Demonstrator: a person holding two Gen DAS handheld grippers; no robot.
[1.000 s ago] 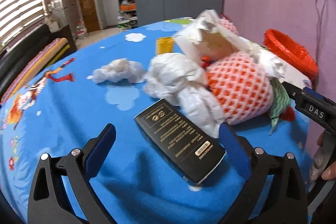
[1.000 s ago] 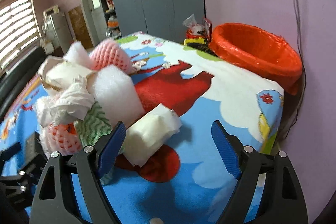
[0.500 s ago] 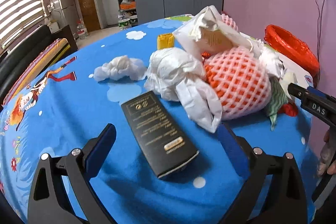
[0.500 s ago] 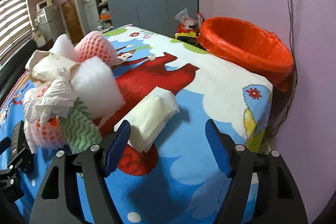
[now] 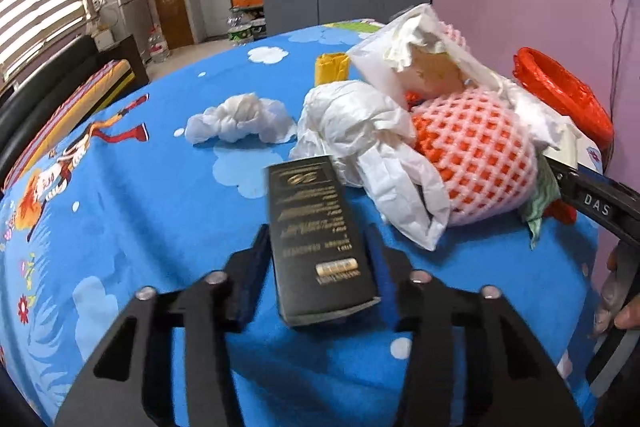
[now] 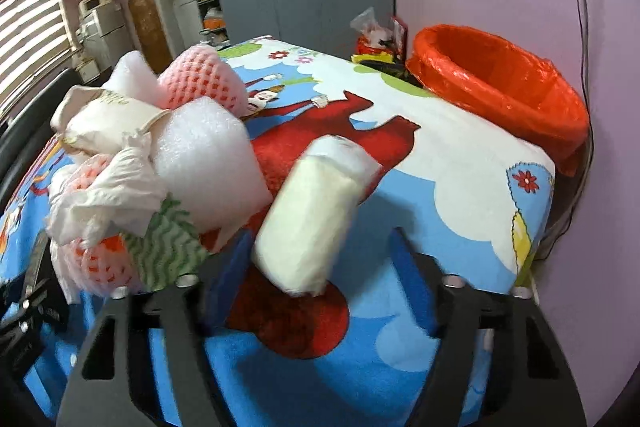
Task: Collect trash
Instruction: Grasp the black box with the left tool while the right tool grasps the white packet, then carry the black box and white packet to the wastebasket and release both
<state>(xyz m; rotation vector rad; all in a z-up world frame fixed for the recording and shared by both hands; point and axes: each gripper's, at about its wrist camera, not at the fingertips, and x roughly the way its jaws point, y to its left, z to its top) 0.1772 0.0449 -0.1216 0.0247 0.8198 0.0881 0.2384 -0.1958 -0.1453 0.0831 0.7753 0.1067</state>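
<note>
Left wrist: one black box (image 5: pixel 318 241) between left tool (image 5: pixel 318 263) pads

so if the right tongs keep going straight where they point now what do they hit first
Most likely the white packet, which already lies between the right tongs. Past it the bedspread looks clear, though depth is hard to judge.
</note>
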